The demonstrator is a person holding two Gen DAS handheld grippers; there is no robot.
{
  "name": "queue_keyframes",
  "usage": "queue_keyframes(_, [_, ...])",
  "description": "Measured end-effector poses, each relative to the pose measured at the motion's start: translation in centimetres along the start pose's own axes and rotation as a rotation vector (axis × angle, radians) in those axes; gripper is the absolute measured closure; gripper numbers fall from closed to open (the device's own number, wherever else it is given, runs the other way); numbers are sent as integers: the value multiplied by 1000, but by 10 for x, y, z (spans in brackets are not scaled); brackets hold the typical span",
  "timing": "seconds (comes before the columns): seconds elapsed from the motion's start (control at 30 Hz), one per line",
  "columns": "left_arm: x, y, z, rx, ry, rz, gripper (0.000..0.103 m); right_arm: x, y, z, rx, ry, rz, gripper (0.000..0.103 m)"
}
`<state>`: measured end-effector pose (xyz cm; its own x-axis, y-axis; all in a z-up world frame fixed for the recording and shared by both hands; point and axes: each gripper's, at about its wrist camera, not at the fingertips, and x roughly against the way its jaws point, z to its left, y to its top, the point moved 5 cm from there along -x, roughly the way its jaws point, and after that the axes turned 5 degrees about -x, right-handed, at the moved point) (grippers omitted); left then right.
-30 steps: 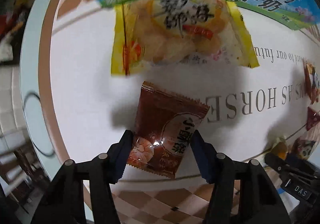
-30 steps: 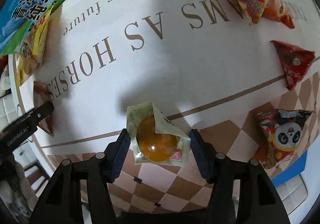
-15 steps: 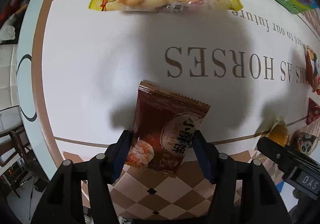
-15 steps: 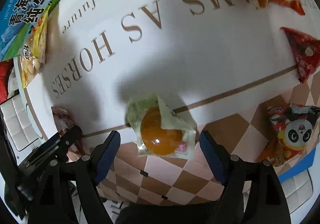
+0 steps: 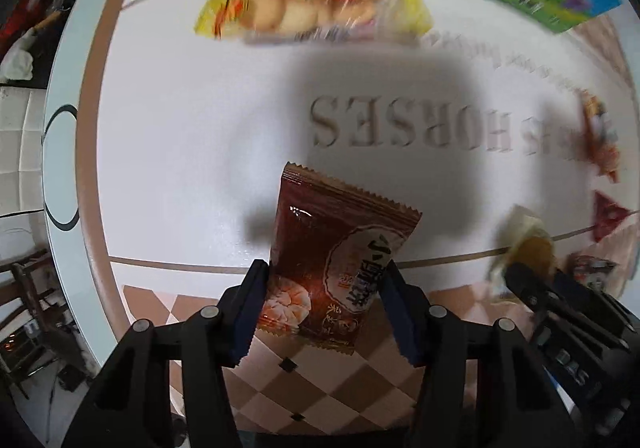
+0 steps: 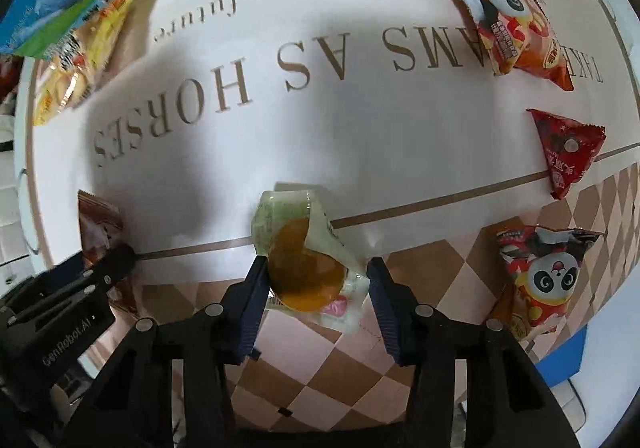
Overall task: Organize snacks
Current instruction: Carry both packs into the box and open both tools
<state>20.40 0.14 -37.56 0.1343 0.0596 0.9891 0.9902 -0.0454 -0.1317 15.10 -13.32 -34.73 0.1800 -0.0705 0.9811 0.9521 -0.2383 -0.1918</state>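
Above "AS HORSES" lettering [image 6: 208,95], left gripper [image 5: 324,308] closing on brown packet [image 5: 340,248], right gripper [image 6: 316,304] closing on jelly cup [image 6: 308,272].

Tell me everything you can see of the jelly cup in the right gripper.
The jelly cup is a small clear plastic cup of orange-amber jelly, sealed with a pale green film lid that curls up loose at the far end; a pink mark shows at its near edge. It sits tilted between the blue pads of the right gripper, whose jaws are closing: the left pad touches it, contact at the right pad is unclear. It seems lifted above the tablecloth. The left wrist view shows it only blurred.
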Motion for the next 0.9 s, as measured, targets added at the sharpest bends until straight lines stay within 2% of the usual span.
queue_keyframes(0.1, [27, 5, -7, 1, -33, -47, 50, 21, 9, 8, 11, 23, -19, 51])
queue_keyframes(0.2, [69, 16, -14, 4, -86, -115, 50, 42, 18, 10, 4, 83, -16, 51])
queue_keyframes(0.3, [113, 33, -19, 5, -144, -178, 50, 87, 33, 15, 5, 162, -54, 51])
queue_keyframes(0.4, [154, 67, -17, -4, -172, -241, 49, 138, 53, 16, 10, 234, -115, 51])
queue_keyframes(0.47, [176, 100, -6, -9, -155, -284, 49, 175, 78, 16, 13, 275, -164, 51])
queue_keyframes(0.57, [197, 143, 11, -14, -82, -335, 49, 209, 112, 12, 15, 284, -239, 51])
queue_keyframes(0.6, [202, 157, 14, -8, -65, -338, 49, 223, 131, 12, 9, 272, -275, 51])
queue_keyframes(0.7, [194, 189, 25, -1, -28, -303, 49, 221, 173, 29, 2, 239, -304, 51])
queue_keyframes(0.83, [171, 218, 46, -7, 38, -206, 49, 200, 221, 32, -11, 183, -274, 51])
queue_keyframes(0.9, [153, 230, 54, -3, 57, -153, 49, 182, 235, 33, -23, 166, -252, 51])
